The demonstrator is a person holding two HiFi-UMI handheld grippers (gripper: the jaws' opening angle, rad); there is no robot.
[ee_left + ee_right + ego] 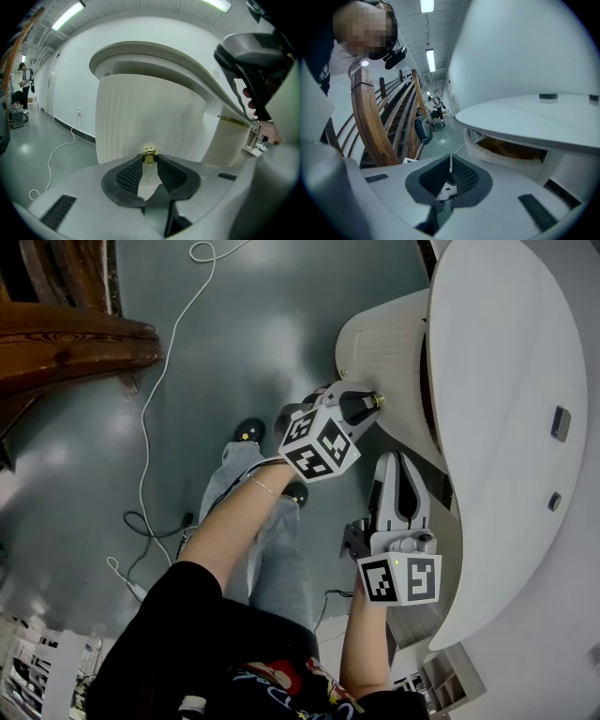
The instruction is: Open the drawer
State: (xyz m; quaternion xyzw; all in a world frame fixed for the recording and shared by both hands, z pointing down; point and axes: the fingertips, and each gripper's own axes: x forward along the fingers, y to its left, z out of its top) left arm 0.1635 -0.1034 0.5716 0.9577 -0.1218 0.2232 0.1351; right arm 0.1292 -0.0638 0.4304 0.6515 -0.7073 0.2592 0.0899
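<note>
The white curved drawer front (384, 343) stands pulled out from under the white desk top (506, 381). Its small brass knob (150, 155) sits between the pads of my left gripper (150, 161), which is shut on it. The ribbed drawer front (150, 112) fills the left gripper view behind the knob. In the head view my left gripper (375, 401) touches the drawer front at the knob (379, 399). My right gripper (397, 457) hovers just under the desk edge, shut with nothing between its pads (461, 176). The open drawer (506, 150) shows a wooden inside.
A white cable (150, 427) trails across the grey floor. A wooden stair railing (66, 343) stands at the upper left. The person's legs and shoes (248, 432) are below the grippers. Two small dark fittings (561, 423) lie on the desk top.
</note>
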